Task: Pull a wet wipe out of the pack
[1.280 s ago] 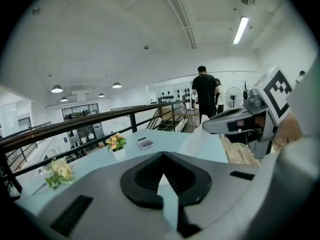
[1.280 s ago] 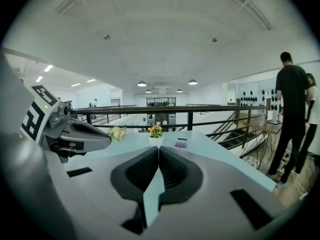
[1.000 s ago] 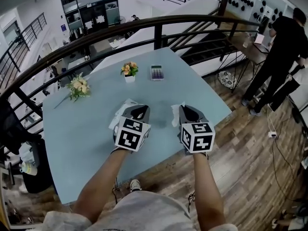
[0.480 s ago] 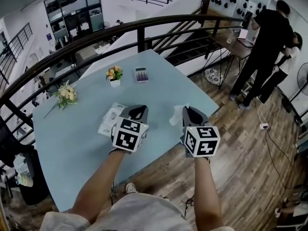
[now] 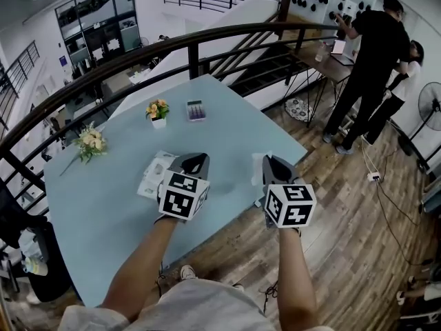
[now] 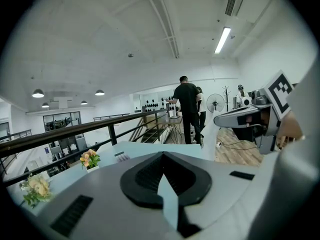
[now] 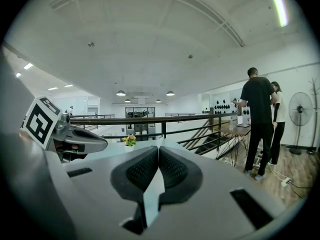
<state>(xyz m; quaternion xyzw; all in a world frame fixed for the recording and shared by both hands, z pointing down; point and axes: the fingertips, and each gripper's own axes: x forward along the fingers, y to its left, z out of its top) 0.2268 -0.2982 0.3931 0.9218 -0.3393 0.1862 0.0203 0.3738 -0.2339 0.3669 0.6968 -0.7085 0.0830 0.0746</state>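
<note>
The wet wipe pack (image 5: 153, 174) lies flat on the pale blue table (image 5: 103, 198), just left of my left gripper (image 5: 196, 161). That gripper is shut, and I see nothing between its pads (image 6: 162, 160). My right gripper (image 5: 271, 164) is shut on a white wet wipe (image 5: 258, 163), held over the table's right edge, clear of the pack. In the left gripper view the wipe (image 6: 210, 140) hangs down from the right gripper (image 6: 221, 120). The right gripper view shows its pads (image 7: 150, 169) pressed together and the left gripper (image 7: 100, 145) beside it.
A small pot of orange flowers (image 5: 158, 109), a dark calculator-like item (image 5: 196, 109) and a pale bouquet (image 5: 90, 141) sit at the table's far side. A black railing (image 5: 207, 41) curves behind. Two people (image 5: 372, 54) stand at the right on the wooden floor.
Both grippers have risen and shifted a little. The left gripper no longer covers the pack, which now lies to its left. The right gripper keeps the wipe.
</note>
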